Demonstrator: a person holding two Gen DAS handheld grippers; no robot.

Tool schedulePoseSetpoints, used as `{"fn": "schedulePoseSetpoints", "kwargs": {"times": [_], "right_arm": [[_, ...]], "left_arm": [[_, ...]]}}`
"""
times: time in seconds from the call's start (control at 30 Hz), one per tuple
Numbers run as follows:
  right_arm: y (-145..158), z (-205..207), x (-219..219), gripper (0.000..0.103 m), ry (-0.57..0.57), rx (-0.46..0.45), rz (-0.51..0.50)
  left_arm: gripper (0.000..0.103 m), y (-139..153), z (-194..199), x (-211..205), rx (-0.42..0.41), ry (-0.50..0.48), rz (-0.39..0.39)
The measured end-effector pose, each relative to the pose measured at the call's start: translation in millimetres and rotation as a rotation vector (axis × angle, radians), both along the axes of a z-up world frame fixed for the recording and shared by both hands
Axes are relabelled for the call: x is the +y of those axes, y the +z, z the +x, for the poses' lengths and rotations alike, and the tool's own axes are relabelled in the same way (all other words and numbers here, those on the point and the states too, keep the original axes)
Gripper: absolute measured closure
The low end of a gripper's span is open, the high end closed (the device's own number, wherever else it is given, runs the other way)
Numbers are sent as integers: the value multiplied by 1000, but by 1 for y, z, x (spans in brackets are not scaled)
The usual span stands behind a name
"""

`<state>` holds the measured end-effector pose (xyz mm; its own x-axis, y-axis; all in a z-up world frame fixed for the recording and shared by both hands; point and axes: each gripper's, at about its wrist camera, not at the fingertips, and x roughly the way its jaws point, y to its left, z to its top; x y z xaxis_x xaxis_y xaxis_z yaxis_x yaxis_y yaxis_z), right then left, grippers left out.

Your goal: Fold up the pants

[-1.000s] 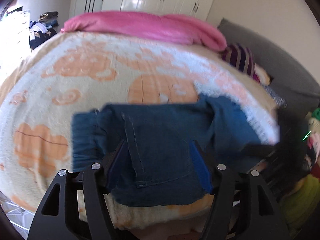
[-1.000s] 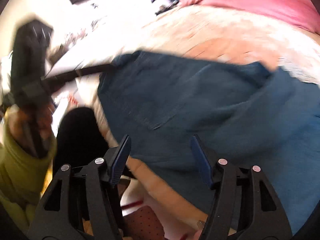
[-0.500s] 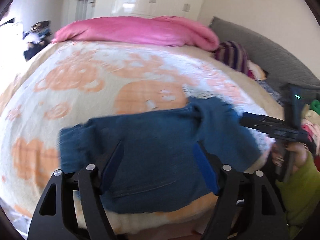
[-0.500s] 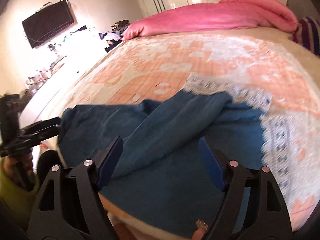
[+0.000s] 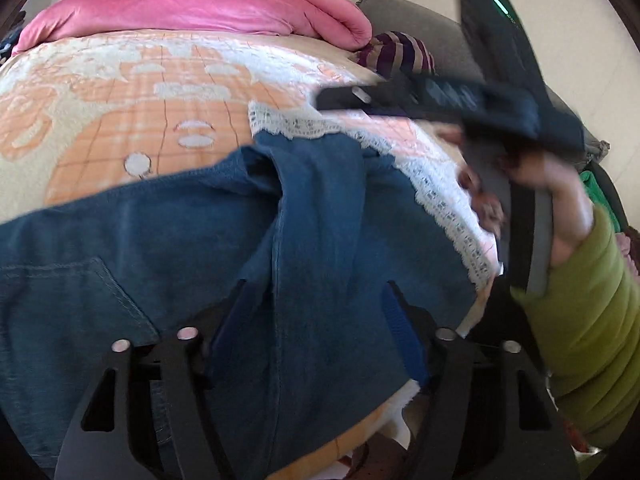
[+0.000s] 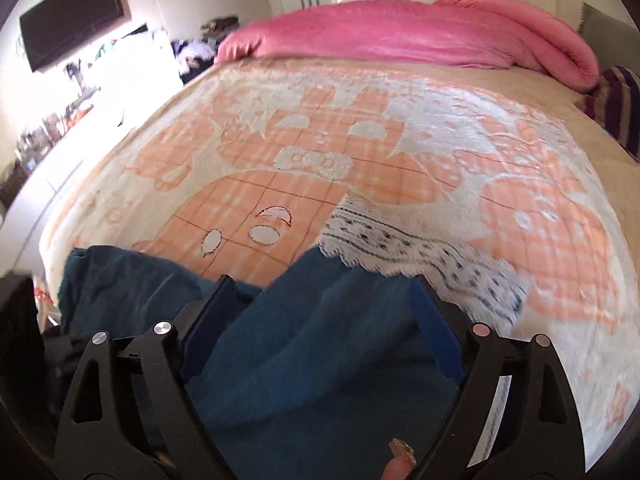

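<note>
Dark blue denim pants (image 5: 168, 248) lie folded across the near edge of the bed, one leg laid over the rest as a ridge (image 5: 320, 208). My left gripper (image 5: 316, 300) hovers over that ridge. Its jaws are closing, the fabric lies under and between them, and the pads are not pressing it. My right gripper (image 6: 322, 288) stands over the pants (image 6: 320, 360) near their far edge. Its jaws are opening wide with cloth below them and nothing gripped. A hand in a green sleeve (image 5: 580, 300) shows at the right of the left wrist view.
A white lace cloth (image 6: 420, 248) lies on the orange-and-cream blanket (image 6: 360, 140), touching the pants' far edge. A pink duvet (image 6: 420, 32) is rolled at the head of the bed beside a striped pillow (image 5: 400, 52). The bed edge runs just under both grippers.
Both grippers have shifted right along the pants and come closer to them. The right jaws have spread wider. The left jaws widened, then narrowed. The hand in the green sleeve is now close at the right.
</note>
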<state>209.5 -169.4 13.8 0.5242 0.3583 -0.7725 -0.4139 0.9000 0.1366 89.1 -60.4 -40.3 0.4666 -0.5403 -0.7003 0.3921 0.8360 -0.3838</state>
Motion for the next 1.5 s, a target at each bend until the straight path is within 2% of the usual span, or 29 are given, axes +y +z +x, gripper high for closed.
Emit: {"fn": "schedulePoseSetpoints", "kwargs": {"times": [0.1,0.13,0.23,0.27,0.4,0.43,0.47,0.5,0.53,0.6,0.73,0.97,1.07,1.1,1.13,1.17,1.27,1.37,1.5], "right_arm": [[-17,26,19,22,1,38,-59],[-21,32,24,22,-8,42,-80],[-35,54,41,22,-19,54,-142],[-41,63,47,22,-26,64,-155],[-60,85,58,24,-63,98,-205],[-64,89,58,37,-67,107,-208],[-67,92,56,42,-75,113,-208],[-68,94,51,55,-82,105,-199],[-66,94,47,79,-89,89,-201],[-59,92,34,95,-93,76,-161],[-38,70,-4,96,-133,31,-46],[-6,-1,-88,97,-234,-6,139],[-2,-35,-120,97,-279,0,196],[-2,-50,-133,97,-302,9,220],[-3,-60,-142,97,-315,14,238],[-4,-72,-151,97,-332,22,258],[-8,-98,-169,97,-368,37,303],[-11,-126,-184,97,-395,53,342],[-16,-155,-191,97,-404,82,338]], "left_arm": [[61,-13,1,3,4,7,-35],[73,-16,1,3,-2,5,-38],[86,-16,-1,4,-28,-22,-25],[89,-16,-2,2,-36,-39,-26],[89,-12,-8,-6,-81,-89,5],[89,-12,-9,-7,-84,-100,1],[89,-11,-10,-7,-86,-106,-1],[89,-12,-9,-6,-84,-106,-3],[89,-13,-8,-6,-80,-105,-4],[89,-15,-7,-1,-77,-91,0],[88,-15,-3,5,-85,-72,7],[68,-15,-6,1,-110,-72,28],[69,-15,-5,-3,-135,-64,63],[69,-14,-5,-3,-138,-64,69],[76,-14,-5,-3,-142,-64,74],[87,-12,-6,-3,-147,-69,80],[96,-8,-7,-4,-155,-95,94],[97,-4,-14,-6,-188,-125,126],[97,4,-25,-12,-228,-166,163]]}}
